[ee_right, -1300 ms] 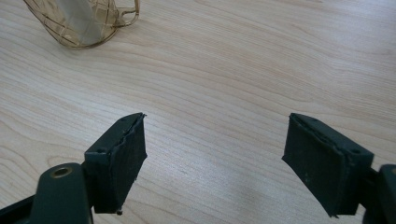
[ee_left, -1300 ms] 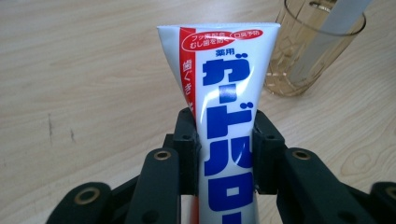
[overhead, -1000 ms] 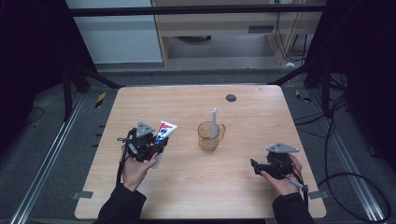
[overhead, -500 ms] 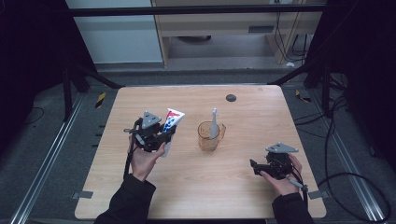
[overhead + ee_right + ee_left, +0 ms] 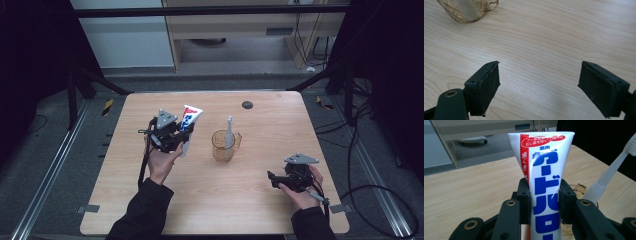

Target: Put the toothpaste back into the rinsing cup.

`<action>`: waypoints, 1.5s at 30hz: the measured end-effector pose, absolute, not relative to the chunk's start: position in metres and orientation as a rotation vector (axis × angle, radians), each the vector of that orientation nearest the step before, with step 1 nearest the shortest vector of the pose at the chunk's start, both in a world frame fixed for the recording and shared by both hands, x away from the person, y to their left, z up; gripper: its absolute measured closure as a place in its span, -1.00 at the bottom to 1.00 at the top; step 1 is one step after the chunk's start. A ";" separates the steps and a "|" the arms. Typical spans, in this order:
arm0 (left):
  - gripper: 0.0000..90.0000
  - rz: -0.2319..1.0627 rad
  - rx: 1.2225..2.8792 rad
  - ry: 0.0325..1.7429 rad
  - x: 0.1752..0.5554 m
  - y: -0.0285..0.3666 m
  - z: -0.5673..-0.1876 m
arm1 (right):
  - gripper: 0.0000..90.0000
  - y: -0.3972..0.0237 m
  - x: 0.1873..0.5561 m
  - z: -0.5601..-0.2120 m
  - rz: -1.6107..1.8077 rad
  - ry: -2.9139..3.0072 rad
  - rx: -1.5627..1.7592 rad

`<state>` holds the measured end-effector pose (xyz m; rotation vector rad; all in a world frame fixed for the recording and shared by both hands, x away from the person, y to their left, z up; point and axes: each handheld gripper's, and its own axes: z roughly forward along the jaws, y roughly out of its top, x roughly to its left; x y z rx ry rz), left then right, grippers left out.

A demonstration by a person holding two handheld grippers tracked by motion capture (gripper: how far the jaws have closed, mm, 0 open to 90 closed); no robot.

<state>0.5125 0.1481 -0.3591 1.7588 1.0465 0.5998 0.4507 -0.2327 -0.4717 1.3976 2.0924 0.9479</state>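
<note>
1. The tabletop [image 5: 150, 200] is the biggest landing place if the grip fails: the left tongs [image 5: 181, 135] are clenched on the toothpaste tube [image 5: 190, 120], which is held up in the air just left of the amber cup [image 5: 223, 146]. The tube is soft and smooth, so I judge it could slide down through the pads and drop flat on the wood.

2. The amber cup is light and see-through, and stands near the middle of the tabletop. If the tube is brought in too low or from the side, its lower end could knock the rim and tip the cup over.

3. The toothpaste tube [image 5: 544, 182] sits nearly upright between the pads, with its crimped end on top. Squeezing harder to stop a slip could buckle it or force paste toward the cap.

4. The white toothbrush [image 5: 228, 131] leans in the cup, head up. It takes up part of the opening, so the tube may jam against it or lever it out.

5. The right tongs [image 5: 539, 85] are released, jaws spread over bare wood, well apart from the cup, so nothing steadies the cup if it is bumped.
</note>
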 end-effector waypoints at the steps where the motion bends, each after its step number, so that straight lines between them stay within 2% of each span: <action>1: 0.51 0.602 1.753 1.043 0.514 0.147 -0.359 | -0.62 -0.232 0.451 -0.472 0.946 2.092 1.397; 45: 0.51 0.572 1.632 0.943 0.562 0.079 -0.358 | -0.64 -0.235 0.453 -0.474 0.960 2.079 1.392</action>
